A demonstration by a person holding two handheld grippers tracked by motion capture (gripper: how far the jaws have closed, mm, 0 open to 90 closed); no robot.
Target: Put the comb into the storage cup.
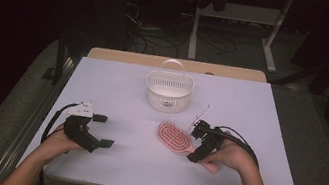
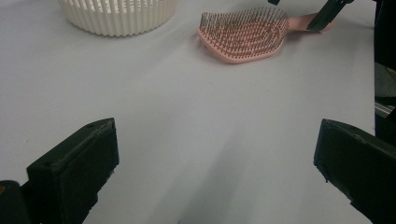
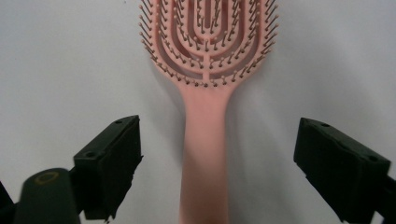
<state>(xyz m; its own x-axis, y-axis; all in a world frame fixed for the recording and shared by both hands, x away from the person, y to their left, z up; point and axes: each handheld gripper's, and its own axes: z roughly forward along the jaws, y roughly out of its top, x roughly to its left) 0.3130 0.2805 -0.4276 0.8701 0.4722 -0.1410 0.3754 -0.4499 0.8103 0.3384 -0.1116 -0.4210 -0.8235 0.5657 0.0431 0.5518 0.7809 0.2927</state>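
A pink hairbrush (image 1: 174, 137) lies bristles-up on the white table (image 1: 127, 91), its handle pointing to the near right. My right gripper (image 1: 196, 141) is open and straddles the handle, one jaw on each side and neither touching. In the right gripper view the handle (image 3: 204, 140) runs up the middle of my right gripper (image 3: 219, 140) to the bristle head (image 3: 205, 42). My left gripper (image 1: 103, 130) is open and empty at the near left, pointing right. The left gripper view looks past my left gripper (image 2: 215, 158) to the hairbrush (image 2: 243, 35) farther off.
A white slotted basket (image 1: 168, 93) with a hoop handle stands at the back middle of the table; its wall (image 2: 119, 16) is seen in the left gripper view. A wooden strip (image 1: 128, 57) runs along the table's far edge. Desk legs and cables lie on the dark floor beyond.
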